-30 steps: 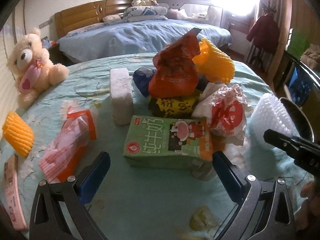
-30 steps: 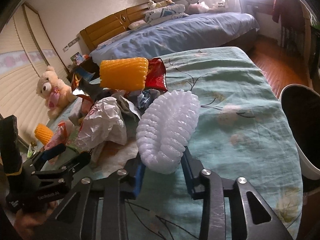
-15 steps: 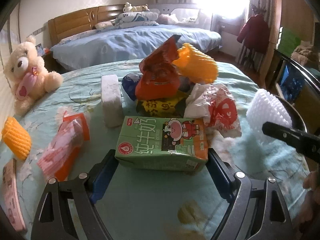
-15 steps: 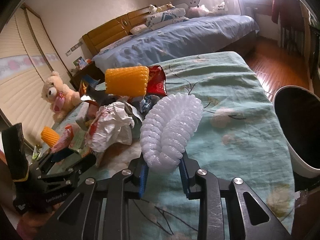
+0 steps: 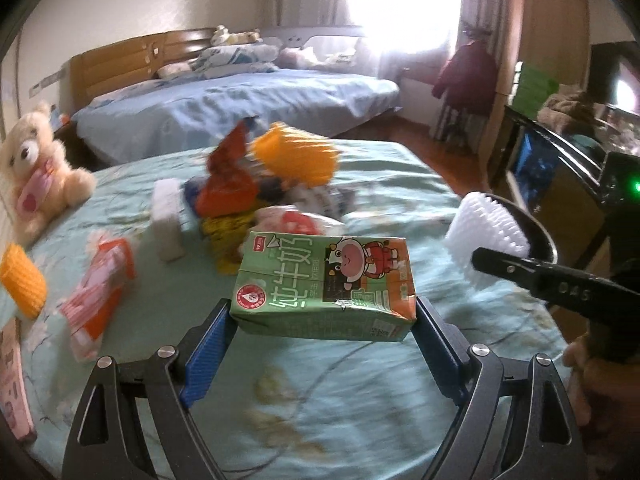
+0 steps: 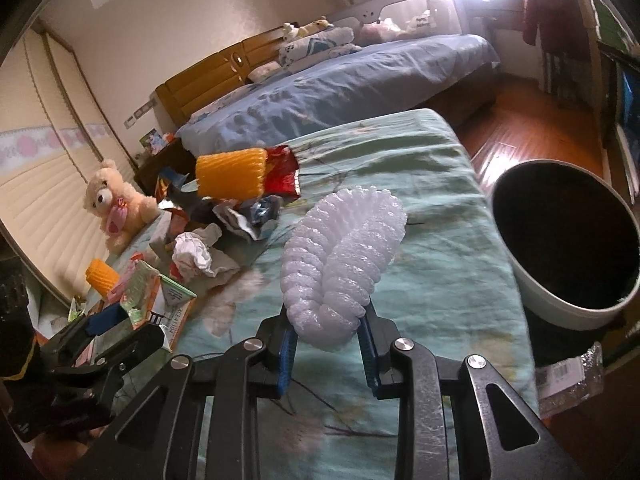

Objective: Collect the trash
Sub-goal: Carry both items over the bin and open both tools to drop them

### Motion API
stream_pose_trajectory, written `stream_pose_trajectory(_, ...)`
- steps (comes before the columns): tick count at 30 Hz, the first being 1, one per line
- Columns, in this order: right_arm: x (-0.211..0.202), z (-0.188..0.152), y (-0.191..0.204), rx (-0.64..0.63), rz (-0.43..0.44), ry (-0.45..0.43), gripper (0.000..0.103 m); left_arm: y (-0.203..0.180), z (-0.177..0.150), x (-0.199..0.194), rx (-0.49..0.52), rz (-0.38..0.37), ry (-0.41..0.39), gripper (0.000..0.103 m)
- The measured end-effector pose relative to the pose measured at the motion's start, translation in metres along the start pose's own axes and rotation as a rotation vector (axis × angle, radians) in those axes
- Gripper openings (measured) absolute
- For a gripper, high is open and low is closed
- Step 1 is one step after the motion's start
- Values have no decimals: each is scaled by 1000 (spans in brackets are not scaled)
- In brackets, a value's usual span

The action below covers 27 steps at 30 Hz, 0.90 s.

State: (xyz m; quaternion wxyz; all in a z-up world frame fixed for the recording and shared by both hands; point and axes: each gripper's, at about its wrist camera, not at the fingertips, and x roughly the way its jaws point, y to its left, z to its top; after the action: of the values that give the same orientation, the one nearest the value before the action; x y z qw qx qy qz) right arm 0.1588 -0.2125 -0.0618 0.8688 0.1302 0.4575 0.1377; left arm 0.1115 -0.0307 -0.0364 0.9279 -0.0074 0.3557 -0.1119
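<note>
Between the blue pads of the left gripper [image 5: 322, 318] sits one green milk carton [image 5: 325, 285], clamped at both short ends — long axis crosswise to the fingers, printed face up, lifted clear of the teal bedspread [image 5: 360, 392]. Behind it lie two orange foam nets [image 5: 298, 154], one white foam block [image 5: 167, 222] and one teddy bear [image 5: 38, 168].

From the right wrist, the right gripper [image 6: 329, 334] pinches one white foam net [image 6: 342, 262] by its folded base, its long axis running forward and up, tips pointing away. One dark-lined bin [image 6: 568, 302] stands to the right, beside the bed.
</note>
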Motion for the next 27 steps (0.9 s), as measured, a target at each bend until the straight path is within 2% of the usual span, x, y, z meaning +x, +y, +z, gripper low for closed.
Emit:
stream_pose_trajectory(5, -12, -1, -18, 22, -17, -14, 28, -26, 3, 5, 72, -41, 1, 86)
stream_pose_trajectory(10, -26, 0, -40, 51, -40, -35, 28, -42, 10, 21, 93, -82, 17, 86)
stream_pose_trajectory(27, -56, 10, -123, 151, -142, -69, 28, -100, 41, 82, 187, -132, 42, 86)
